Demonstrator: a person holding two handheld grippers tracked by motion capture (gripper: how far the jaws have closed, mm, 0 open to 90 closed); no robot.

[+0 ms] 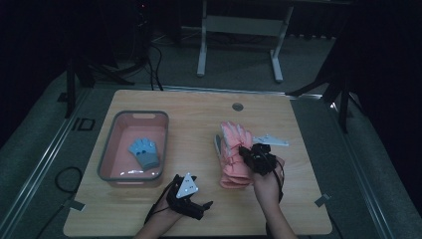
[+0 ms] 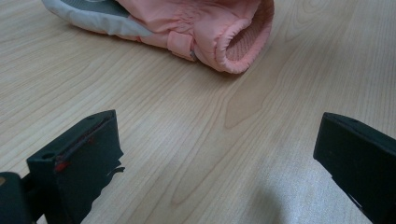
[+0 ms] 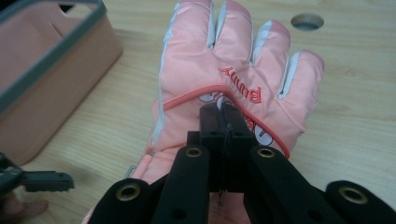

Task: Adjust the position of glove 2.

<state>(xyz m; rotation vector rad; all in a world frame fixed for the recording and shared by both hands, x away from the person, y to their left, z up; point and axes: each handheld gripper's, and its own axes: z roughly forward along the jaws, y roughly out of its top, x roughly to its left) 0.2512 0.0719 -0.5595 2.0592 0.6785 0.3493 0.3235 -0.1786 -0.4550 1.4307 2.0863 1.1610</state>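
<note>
A pink padded glove (image 1: pixel 231 137) lies flat on the wooden table, fingers pointing away from me. My right gripper (image 1: pixel 245 151) is over its back with the jaws shut. In the right gripper view the closed tips (image 3: pixel 223 112) sit against the glove (image 3: pixel 224 56) just below its embroidered lettering; I cannot tell whether any fabric is pinched. My left gripper (image 1: pixel 201 205) rests low near the front edge, open, with nothing between its jaws. The left gripper view shows the glove's cuff (image 2: pixel 233 42) on the table ahead of the left gripper (image 2: pixel 217 154).
A pink bin with a grey rim (image 1: pixel 107 149) stands left of the glove and holds a small blue glove (image 1: pixel 144 153). The bin's wall (image 3: pixel 46 93) is close on the left in the right gripper view. A round hole (image 1: pixel 237 106) marks the table's far side.
</note>
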